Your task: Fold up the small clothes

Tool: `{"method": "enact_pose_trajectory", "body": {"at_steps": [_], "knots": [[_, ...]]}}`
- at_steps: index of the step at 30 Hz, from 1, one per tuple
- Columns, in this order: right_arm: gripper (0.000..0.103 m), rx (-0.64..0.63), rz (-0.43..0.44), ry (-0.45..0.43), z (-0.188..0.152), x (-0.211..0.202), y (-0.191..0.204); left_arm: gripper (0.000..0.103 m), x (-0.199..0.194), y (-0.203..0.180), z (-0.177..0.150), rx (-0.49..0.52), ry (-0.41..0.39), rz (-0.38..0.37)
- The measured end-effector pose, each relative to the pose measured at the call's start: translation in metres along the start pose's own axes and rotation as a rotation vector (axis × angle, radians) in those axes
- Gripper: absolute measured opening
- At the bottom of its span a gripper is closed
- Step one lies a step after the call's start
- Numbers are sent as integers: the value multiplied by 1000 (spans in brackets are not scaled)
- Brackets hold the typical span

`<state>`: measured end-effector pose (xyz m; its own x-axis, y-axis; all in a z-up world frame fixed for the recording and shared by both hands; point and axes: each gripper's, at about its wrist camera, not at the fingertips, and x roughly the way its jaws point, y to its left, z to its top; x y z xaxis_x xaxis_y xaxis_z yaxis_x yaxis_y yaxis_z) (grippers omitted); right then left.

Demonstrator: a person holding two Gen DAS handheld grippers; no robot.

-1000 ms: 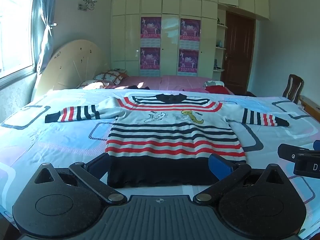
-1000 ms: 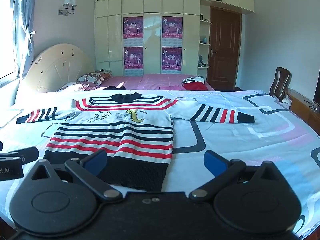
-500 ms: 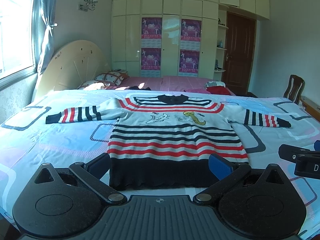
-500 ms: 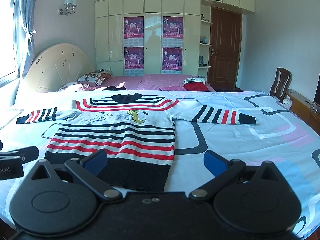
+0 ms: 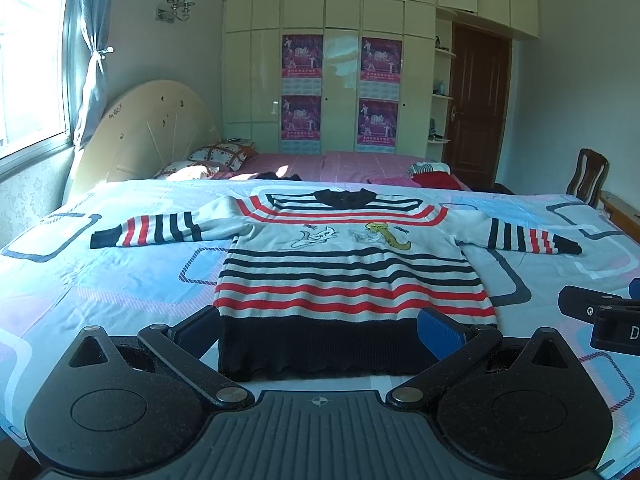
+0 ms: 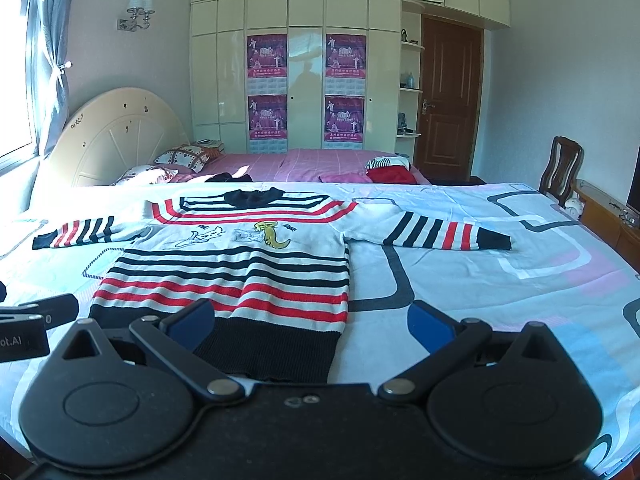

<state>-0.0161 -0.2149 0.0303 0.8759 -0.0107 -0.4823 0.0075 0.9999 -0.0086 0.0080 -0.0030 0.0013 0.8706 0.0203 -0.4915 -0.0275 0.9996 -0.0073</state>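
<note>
Sweater point(image 5: 344, 276) flat on bed point(image 5: 100, 280), collar away, hem toward claws (both spread wide, empty), sleeves outstretched sideways.

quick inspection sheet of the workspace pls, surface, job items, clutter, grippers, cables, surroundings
surface: bed sheet with a blue and pink line pattern, mostly smooth.
job's things: striped sweater lying flat, front up, both sleeves spread out, not yet folded.
clutter: nothing seen on the sheet; red clothes pile and pillows on the pink bed behind.
grippers: left gripper open, over the hem; right gripper open, over the hem's right corner; neither holds anything.
cables: nothing seen.
surroundings: wardrobe with posters, brown door, wooden chair, window at left.
</note>
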Motion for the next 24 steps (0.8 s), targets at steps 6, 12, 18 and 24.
{"method": "enact_pose_trajectory", "body": {"at_steps": [6,12,18,24], "knots": [[103,-2,2,-2,1,1,1,103,-1,-1,1,-1,-1,-1],[103,-1,2,-2,1,-1,1,103,0,0,1,0,-3,0],[103,-3,4,-4,2,-1,1,103,-1,0,3,-1,-5,-1],[103,-3,3,-1,2,-1,3,103,-1,0,4,-2,-4,-2]]}}
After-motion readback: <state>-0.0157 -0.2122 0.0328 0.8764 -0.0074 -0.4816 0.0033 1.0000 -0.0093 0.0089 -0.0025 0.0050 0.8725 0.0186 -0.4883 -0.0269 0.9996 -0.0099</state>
